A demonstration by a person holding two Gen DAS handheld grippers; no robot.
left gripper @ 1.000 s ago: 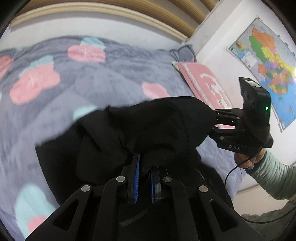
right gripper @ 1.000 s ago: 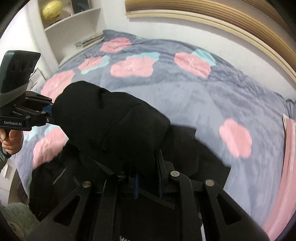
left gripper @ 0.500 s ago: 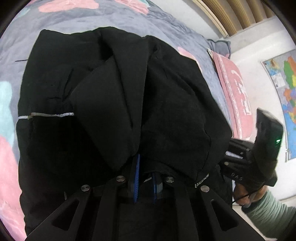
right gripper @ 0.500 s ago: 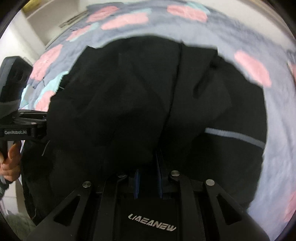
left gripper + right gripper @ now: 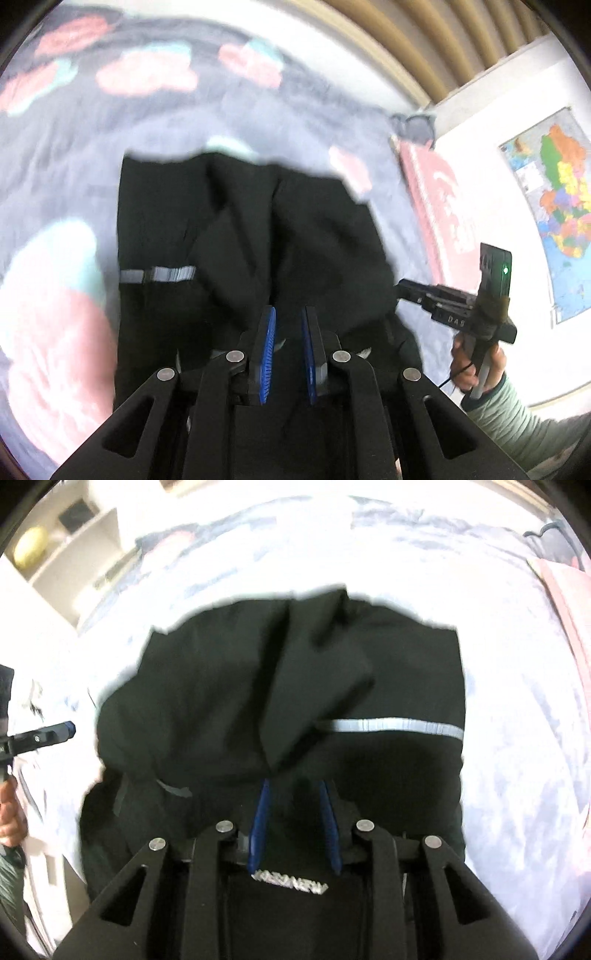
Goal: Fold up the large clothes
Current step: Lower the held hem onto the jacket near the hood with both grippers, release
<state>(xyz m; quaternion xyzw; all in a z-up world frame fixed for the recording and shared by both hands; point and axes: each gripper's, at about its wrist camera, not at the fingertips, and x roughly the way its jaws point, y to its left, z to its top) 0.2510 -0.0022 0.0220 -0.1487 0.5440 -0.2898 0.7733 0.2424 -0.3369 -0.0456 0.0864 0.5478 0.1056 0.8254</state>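
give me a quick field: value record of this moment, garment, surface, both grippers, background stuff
garment: black jacket with a grey reflective stripe, folded over on itself, lying flat
surface: grey quilted bedspread with pink flower patches
left gripper: blue pads apart, nothing between them, over the garment's near edge
right gripper: blue pads apart, nothing gripped, over the near edge
background: colourful wall map; pink pillow; white shelf with a yellow ball
image quality: both views motion-blurred
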